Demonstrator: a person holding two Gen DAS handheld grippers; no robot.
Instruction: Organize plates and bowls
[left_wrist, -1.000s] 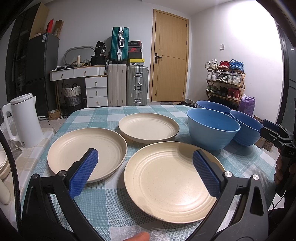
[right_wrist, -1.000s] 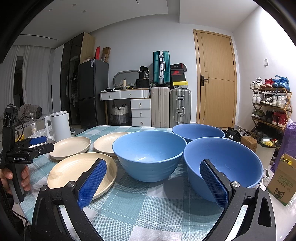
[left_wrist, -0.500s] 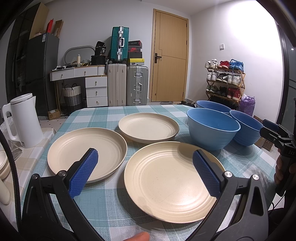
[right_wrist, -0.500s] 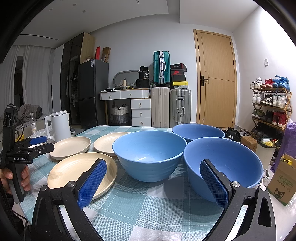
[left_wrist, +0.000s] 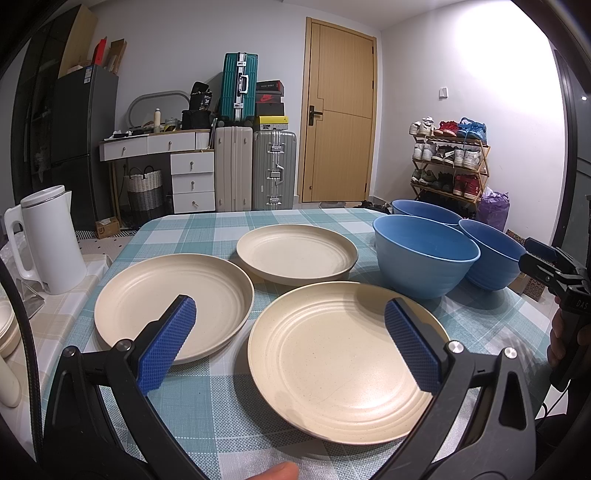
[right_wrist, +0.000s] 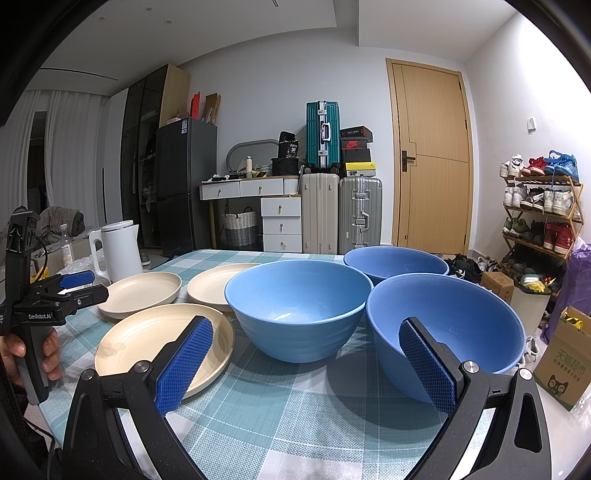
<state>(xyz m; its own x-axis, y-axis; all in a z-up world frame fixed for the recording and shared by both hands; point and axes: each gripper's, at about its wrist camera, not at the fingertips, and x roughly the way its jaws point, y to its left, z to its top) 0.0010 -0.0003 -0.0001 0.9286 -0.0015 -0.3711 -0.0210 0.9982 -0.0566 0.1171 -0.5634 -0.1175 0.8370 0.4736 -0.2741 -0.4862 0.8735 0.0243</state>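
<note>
Three cream plates lie apart on the checked tablecloth: a near plate (left_wrist: 343, 362), a left plate (left_wrist: 162, 299) and a far plate (left_wrist: 295, 253). Three blue bowls stand to their right: a middle bowl (left_wrist: 424, 254), a right bowl (left_wrist: 491, 258) and a far bowl (left_wrist: 424, 212). My left gripper (left_wrist: 291, 343) is open and empty, held over the near plate's front. My right gripper (right_wrist: 306, 362) is open and empty, low in front of the middle bowl (right_wrist: 295, 306) and the right bowl (right_wrist: 447, 325).
A white kettle (left_wrist: 48, 240) stands on a side surface left of the table. The tablecloth (left_wrist: 207, 406) reaches the front edge. Suitcases (left_wrist: 255, 170), a door and a shoe rack (left_wrist: 450, 158) stand behind the table. A cardboard box (right_wrist: 565, 354) sits at right.
</note>
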